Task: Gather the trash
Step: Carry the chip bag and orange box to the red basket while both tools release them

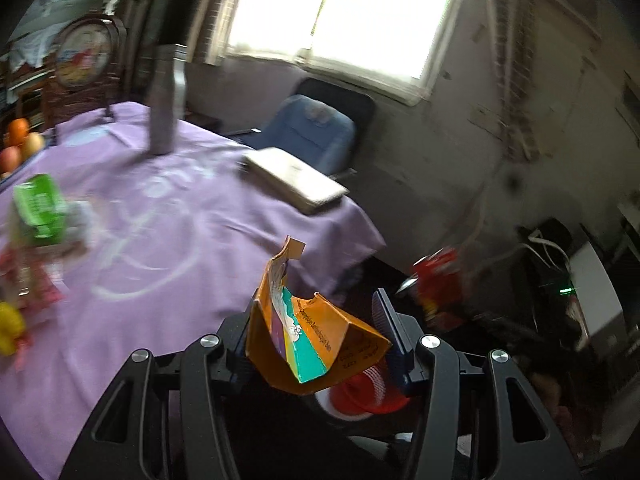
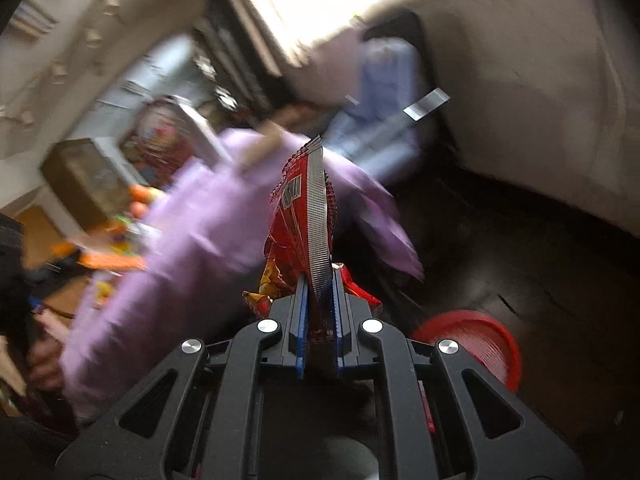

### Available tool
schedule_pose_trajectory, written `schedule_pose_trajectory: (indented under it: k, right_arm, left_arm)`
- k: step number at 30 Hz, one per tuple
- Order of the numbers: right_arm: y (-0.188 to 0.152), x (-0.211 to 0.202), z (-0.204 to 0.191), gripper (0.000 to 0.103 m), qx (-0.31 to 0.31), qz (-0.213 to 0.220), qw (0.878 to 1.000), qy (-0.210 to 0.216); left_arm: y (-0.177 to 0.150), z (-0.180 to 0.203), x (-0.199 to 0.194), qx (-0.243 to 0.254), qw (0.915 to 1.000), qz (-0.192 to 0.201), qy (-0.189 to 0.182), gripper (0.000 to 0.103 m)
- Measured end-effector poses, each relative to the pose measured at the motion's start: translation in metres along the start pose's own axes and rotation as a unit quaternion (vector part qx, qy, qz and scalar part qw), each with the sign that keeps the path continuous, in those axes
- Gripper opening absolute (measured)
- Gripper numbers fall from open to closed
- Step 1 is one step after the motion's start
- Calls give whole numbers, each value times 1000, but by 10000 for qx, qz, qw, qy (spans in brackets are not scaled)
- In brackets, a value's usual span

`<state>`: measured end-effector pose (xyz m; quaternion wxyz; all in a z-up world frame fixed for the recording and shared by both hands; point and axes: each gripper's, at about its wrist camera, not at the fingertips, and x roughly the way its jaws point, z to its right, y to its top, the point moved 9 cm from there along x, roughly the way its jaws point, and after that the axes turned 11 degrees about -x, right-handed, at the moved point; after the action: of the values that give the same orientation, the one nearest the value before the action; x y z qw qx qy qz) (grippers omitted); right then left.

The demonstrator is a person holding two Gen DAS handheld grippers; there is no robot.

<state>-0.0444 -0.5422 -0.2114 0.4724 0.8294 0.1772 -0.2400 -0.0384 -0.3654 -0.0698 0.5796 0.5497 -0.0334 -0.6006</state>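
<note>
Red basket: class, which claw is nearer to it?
Left, it seems. The left claw, gripping an orange carton, hangs right over the red basket; the right claw, shut on a red wrapper, has it off to one side.

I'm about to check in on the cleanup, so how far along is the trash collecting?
Midway. In hand: the left gripper holds an orange carton, the right gripper is shut on a red wrapper, both near the red bin, neither dropped in. Left: a green carton and other wrappers on the purple table. Nothing visibly binned.
</note>
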Motion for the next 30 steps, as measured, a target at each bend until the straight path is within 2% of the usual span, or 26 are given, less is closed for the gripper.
schedule_pose_trajectory:
  k: [3,4,6,7,8,9,11,12,14,16,19,23,25,27,30]
  right_arm:
    - [-38,29,42,13,283,-527,9976,-349]
    - [-52,42,55,17,311,-707,9957,-511]
    - [-81,68,79,27,229,-1123,9891,-924]
    - [-99,82,95,41,274,-1378,9828,-1197]
    - [-112,89,105,49,446,-1517,9789,-1297]
    - [-118,90,112,49,618,-1565,9777,-1260]
    - [-121,86,118,49,982,-1448,9801,-935]
    - [-115,79,121,49,1047,-1312,9816,-912]
    - [-104,62,130,59,1051,-1041,9833,-1063]
    - [-94,43,137,64,1153,-739,9838,-1154]
    - [-89,26,149,64,1361,-522,9825,-1155]
    - [-92,18,154,64,1517,-470,9800,-1200]
    - [-92,17,157,64,1593,-469,9788,-1198]
    - [-93,14,159,64,1626,-447,9787,-1172]
    - [-90,14,158,64,1584,-396,9796,-1173]
  left_arm:
    - [-12,20,26,140,9993,-285,-171,53]
    - [-17,26,35,184,9989,-384,-209,53]
    - [-28,38,56,263,9974,-616,-273,53]
    - [-34,42,63,301,9966,-706,-299,53]
    - [-41,48,74,365,9954,-823,-325,53]
    - [-45,50,79,403,9946,-893,-340,53]
    - [-56,59,97,511,9918,-1101,-388,53]
    - [-60,63,104,547,9906,-1185,-406,53]
    - [-68,71,118,628,9877,-1356,-459,53]
    - [-79,82,135,761,9839,-1537,-493,53]
    - [-93,99,155,942,9782,-1762,-566,53]
    - [-109,124,190,1165,9686,-2084,-688,55]
    - [-115,133,204,1247,9653,-2183,-710,58]
    - [-117,137,215,1260,9652,-2214,-589,74]
    - [-115,135,211,1161,9674,-2170,-592,86]
